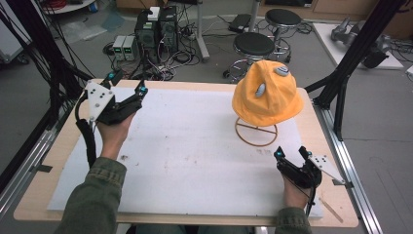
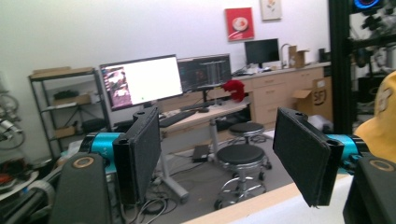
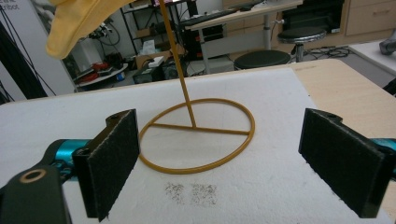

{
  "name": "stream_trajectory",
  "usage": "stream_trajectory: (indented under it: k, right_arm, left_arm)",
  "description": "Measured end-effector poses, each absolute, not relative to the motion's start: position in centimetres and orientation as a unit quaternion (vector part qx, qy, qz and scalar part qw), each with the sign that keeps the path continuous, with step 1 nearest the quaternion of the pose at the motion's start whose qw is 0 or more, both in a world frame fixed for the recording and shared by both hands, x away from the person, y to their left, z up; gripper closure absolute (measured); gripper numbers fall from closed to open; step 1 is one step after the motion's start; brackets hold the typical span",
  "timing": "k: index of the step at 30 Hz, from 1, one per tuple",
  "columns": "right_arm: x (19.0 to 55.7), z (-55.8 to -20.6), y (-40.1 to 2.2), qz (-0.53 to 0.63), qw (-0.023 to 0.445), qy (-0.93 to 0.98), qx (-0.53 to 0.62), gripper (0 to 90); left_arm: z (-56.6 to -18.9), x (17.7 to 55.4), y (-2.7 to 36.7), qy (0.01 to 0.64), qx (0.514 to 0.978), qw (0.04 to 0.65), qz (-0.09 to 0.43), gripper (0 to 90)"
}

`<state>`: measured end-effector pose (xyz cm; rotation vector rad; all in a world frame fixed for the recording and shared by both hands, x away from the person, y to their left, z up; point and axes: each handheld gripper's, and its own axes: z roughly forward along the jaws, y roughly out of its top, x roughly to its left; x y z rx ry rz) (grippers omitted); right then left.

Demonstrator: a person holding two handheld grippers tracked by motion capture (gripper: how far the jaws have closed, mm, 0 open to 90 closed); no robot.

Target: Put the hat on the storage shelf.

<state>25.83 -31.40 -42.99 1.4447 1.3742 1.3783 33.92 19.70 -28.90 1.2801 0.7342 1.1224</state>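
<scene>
Hat [image 1: 265,95] sits on the stand [image 1: 256,131] near the tabletop's far right corner. Your right gripper [image 1: 291,153] is just in front of the stand's ring, jaws wide open, empty. Left gripper [image 1: 127,84] is at the far left edge, also wide open, empty. Hat looks soft and light (stand probably tips easily), so pinch the brim and lift straight up.

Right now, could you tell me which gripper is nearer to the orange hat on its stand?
The right gripper: it sits open just in front of the hat, facing the stand. The left gripper is open at the table's far left corner.
</scene>
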Motion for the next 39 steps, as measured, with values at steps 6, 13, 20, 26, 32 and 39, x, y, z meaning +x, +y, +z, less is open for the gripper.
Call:
stream_trajectory:
  k: [6, 13, 20, 26, 32, 39]
  right_arm:
    - [25.7, -43.0, -31.4, 0.53, 0.357, 0.531, 0.556, 11.1]
    - [25.6, -42.9, -31.4, 0.528, 0.363, 0.531, 0.555, 11.2]
    - [25.5, -42.9, -31.3, 0.525, 0.366, 0.533, 0.554, 11.2]
    - [25.4, -42.8, -31.2, 0.521, 0.373, 0.536, 0.55, 11.1]
    - [25.3, -42.8, -31.1, 0.517, 0.378, 0.538, 0.548, 11.2]
    - [25.2, -42.8, -31.0, 0.513, 0.383, 0.54, 0.547, 11.2]
  left_arm:
    - [-30.8, 32.8, 23.0, 0.351, 0.542, 0.581, 0.495, 32.0]
    - [-33.6, 31.6, 26.2, 0.386, 0.534, 0.561, 0.501, 31.5]
    - [-36.8, 30.4, 28.6, 0.423, 0.525, 0.544, 0.5, 30.7]
    - [-38.5, 29.7, 29.6, 0.439, 0.516, 0.54, 0.499, 30.6]
    - [-40.2, 29.1, 30.5, 0.459, 0.512, 0.534, 0.491, 30.5]
    - [-41.3, 28.3, 31.4, 0.477, 0.506, 0.53, 0.485, 30.4]
